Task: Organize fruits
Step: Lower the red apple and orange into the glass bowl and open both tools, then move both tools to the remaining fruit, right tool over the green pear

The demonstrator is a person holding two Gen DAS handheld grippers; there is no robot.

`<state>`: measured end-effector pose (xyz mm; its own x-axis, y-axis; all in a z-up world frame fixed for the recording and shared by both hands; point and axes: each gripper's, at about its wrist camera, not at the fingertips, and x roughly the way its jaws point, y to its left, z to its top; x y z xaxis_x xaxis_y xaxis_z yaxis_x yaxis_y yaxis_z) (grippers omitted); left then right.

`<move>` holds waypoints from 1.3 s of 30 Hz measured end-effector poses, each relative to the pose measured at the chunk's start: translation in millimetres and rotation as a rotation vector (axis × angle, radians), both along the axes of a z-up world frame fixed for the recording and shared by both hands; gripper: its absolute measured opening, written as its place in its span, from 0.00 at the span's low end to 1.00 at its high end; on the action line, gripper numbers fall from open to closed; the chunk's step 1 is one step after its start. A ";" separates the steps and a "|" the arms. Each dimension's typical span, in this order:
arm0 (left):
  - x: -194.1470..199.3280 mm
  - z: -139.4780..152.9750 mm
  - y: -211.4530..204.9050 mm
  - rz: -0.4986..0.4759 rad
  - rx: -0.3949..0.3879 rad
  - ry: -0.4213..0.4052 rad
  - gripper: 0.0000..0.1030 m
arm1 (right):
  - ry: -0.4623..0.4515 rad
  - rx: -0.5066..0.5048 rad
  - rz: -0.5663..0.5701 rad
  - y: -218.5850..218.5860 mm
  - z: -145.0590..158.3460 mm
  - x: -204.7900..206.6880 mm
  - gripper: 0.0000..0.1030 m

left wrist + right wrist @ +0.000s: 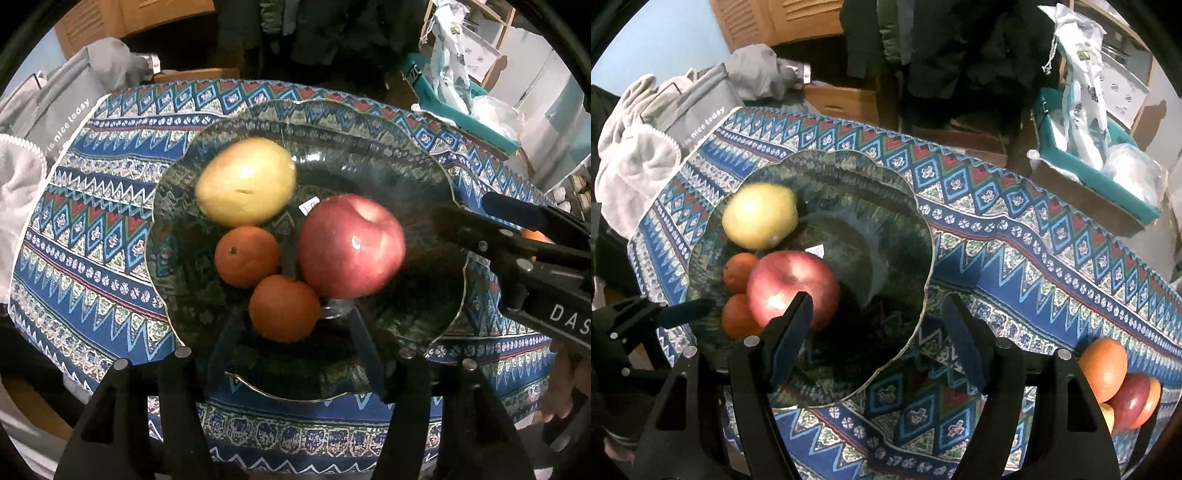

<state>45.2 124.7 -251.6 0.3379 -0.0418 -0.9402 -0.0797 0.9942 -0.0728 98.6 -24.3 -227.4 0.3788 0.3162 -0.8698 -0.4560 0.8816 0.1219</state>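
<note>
A clear glass plate [417, 295] [897, 236] lies on the patterned tablecloth. In it lie a yellow mango [245, 181] [759, 216], a red apple [351, 245] [792, 282] and two oranges [246, 256] [283, 308] [738, 271]. My left gripper [295, 343] is open and empty above the plate's near rim, just before the nearer orange. My right gripper [879, 336] is open and empty over the plate's near right part, beside the apple; it also shows in the left wrist view [480, 214]. More fruit [1119, 384], orange and red, lies on the cloth at the right.
The tablecloth [1034, 258] covers a small table. Grey clothes and a grey bag [701, 107] lie at the far left edge. A teal box with plastic bags [1100, 162] stands at the far right. Dark clothes and cardboard boxes stand behind.
</note>
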 end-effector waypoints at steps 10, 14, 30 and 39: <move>-4.7 29.0 -10.2 -0.013 0.023 -0.080 0.68 | -0.083 0.003 -0.033 -16.5 30.9 -10.1 0.72; -6.5 41.3 -18.5 -0.030 0.018 -0.113 0.68 | -0.106 0.003 -0.056 -30.1 42.6 -15.2 0.72; -9.7 65.6 -68.0 -0.115 0.050 -0.180 0.73 | -0.181 -0.009 -0.184 -100.6 73.5 -38.8 0.76; -10.6 69.3 -101.2 -0.170 0.063 -0.181 0.73 | -0.199 -0.016 -0.257 -144.9 75.6 -56.7 0.81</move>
